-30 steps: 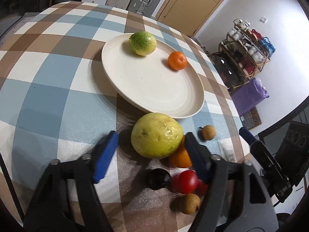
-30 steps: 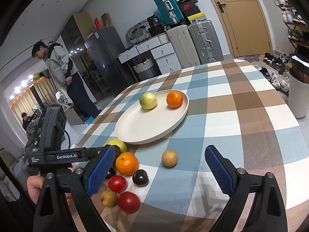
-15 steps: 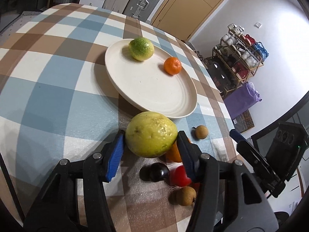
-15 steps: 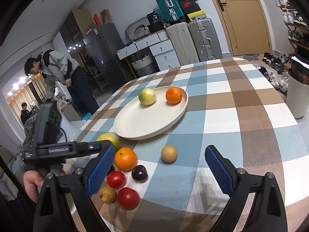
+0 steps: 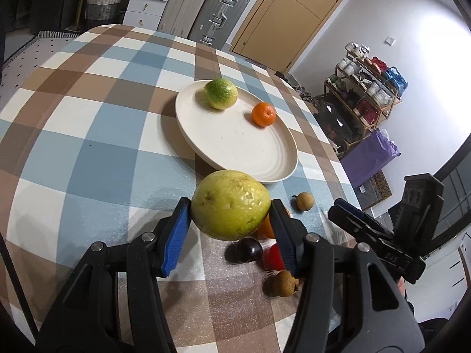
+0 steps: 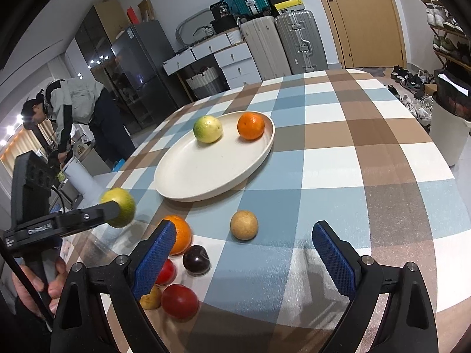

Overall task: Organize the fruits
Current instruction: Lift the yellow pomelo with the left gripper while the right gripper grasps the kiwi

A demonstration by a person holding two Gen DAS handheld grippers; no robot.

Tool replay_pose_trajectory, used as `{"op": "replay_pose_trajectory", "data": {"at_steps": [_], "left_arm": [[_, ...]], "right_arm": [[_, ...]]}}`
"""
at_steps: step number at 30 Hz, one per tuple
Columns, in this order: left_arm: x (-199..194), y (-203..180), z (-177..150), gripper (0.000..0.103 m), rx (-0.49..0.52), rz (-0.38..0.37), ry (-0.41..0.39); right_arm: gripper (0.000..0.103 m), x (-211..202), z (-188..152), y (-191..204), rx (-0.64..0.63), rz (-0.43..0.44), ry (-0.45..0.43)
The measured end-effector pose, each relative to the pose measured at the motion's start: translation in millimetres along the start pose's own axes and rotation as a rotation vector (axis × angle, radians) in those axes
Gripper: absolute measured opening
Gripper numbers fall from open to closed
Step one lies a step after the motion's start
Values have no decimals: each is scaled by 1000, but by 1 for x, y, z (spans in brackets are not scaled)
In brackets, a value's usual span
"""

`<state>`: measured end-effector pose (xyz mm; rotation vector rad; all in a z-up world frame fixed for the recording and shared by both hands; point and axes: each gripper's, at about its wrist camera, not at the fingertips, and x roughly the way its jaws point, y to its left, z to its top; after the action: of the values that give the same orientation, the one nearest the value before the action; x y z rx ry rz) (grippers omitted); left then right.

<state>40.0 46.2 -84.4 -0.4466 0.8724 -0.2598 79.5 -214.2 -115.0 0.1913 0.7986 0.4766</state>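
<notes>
My left gripper [image 5: 229, 229] is shut on a large yellow-green guava [image 5: 231, 204] and holds it above the table; it also shows in the right wrist view [image 6: 119, 207]. A cream plate [image 5: 235, 144] holds a green lime [image 5: 220, 93] and a small orange [image 5: 263, 114]. On the cloth lie an orange [image 6: 179, 234], a dark plum [image 6: 195, 258], two red fruits [image 6: 179, 300], a tan round fruit [image 6: 243, 225] and a brown one [image 5: 284, 283]. My right gripper [image 6: 244, 261] is open and empty, low over the near table edge.
The round table has a blue, brown and white check cloth [image 6: 338, 153]. Suitcases and drawers [image 6: 265, 50] stand behind it, a shoe rack [image 5: 365, 94] to the side. A person [image 6: 73, 111] bends over at far left.
My left gripper closed on the guava and lifted it off the cloth. The right gripper stayed open and hardly moved.
</notes>
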Motion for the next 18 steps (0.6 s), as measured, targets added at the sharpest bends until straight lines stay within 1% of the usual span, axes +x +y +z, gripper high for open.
{"op": "replay_pose_trajectory", "data": {"at_steps": [9,11,12,14,16,17,18], "left_arm": [[-9,10,-5,52,-14,7,-5],[-11,12,-6,52,-18,9,-6],[-12,13,-7,52,-20,9,-7],[-13,14,-8,52,-22,8,-8],[-15,15,-9,52,-22,6,-10],[-16,15,-9,52,-22,7,-12],[-16,15,-10,52,-23,7,-12]], "right_arm": [[95,14,4,6,-53,-49,50],[90,17,5,7,-64,-62,61],[85,18,6,7,-71,-64,67],[84,21,6,10,-86,-75,76],[77,22,6,12,-99,-71,76],[76,22,6,13,-104,-74,76],[69,23,6,14,-110,-72,76]]}}
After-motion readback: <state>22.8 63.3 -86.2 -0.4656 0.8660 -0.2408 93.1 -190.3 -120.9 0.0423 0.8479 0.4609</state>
